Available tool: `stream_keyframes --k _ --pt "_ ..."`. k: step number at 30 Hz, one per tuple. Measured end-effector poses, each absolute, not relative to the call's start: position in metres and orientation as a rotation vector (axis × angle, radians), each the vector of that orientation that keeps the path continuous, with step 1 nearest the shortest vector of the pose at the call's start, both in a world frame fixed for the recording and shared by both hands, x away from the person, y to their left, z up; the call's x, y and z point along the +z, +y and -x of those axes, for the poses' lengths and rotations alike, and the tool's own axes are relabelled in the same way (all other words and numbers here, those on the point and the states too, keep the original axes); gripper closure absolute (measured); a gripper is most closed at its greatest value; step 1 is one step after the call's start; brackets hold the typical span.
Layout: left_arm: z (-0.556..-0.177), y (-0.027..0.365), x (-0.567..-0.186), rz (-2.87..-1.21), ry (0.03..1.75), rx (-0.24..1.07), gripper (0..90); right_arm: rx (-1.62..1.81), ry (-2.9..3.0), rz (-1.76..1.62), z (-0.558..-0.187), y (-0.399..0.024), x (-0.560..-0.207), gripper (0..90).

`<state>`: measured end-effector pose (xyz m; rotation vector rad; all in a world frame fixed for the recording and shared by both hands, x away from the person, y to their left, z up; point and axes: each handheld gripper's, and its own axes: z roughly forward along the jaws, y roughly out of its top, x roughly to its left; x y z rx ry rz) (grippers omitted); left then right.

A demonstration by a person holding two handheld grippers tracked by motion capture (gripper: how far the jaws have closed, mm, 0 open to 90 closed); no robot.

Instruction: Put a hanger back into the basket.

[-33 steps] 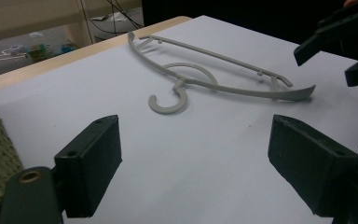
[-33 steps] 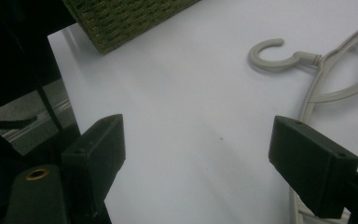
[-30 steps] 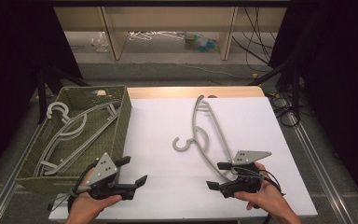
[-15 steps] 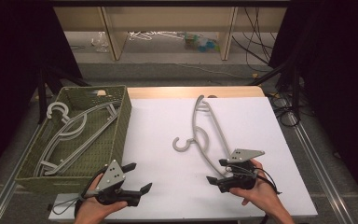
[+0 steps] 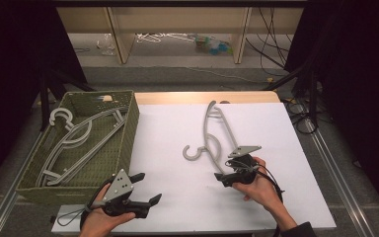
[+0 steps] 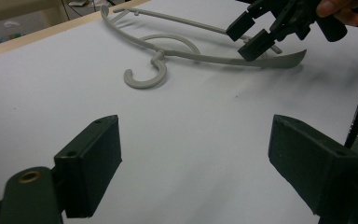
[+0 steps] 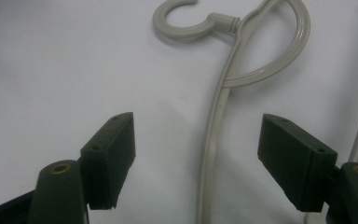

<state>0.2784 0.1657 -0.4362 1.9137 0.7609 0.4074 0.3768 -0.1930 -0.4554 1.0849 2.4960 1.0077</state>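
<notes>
Right tool (image 5: 227, 177) is closing in, jaws just narrowing but unclenched, straddling the grey plastic hanger (image 5: 212, 140) lying mid-bench, twelve o'clock of it. Next: lower, pinch. Left tool (image 5: 145, 187) is idling, released.

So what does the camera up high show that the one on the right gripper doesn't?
The high view alone takes in the green basket holding more hangers, the left gripper, open over the white table, and both hands. The right gripper view alone shows, close up, its open jaws straddling the hanger's arm without touching it. Both share the grey hanger, its hook, and the right gripper.
</notes>
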Motion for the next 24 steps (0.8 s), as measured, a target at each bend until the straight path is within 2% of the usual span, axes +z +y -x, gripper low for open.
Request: stream_keyframes --k 8,10,11,14,19,24 --pt "-0.278 0.164 -0.437 -1.925 0.752 0.398 17.3 0.946 2.531 -1.109 -0.394 -0.181 -0.461 37.6" --pt "-0.278 0.164 -0.437 -1.923 0.751 0.396 17.3 0.938 2.545 -1.118 -0.398 -0.180 -0.464 40.6" --pt "-0.278 0.164 -0.437 -1.919 0.745 0.389 17.2 0.897 2.568 -1.132 -0.402 -0.179 -0.467 45.1" --pt "-0.277 0.163 -0.437 -1.927 0.747 0.391 17.3 0.887 2.572 -1.154 -0.405 -0.177 -0.470 46.2" --pt "-0.277 0.163 -0.437 -1.945 0.733 0.389 17.7 0.842 2.606 -1.164 -0.411 -0.171 -0.469 55.3" --pt "-0.277 0.162 -0.437 -1.954 0.720 0.388 17.9 0.761 2.628 -1.144 -0.411 -0.164 -0.471 59.7"
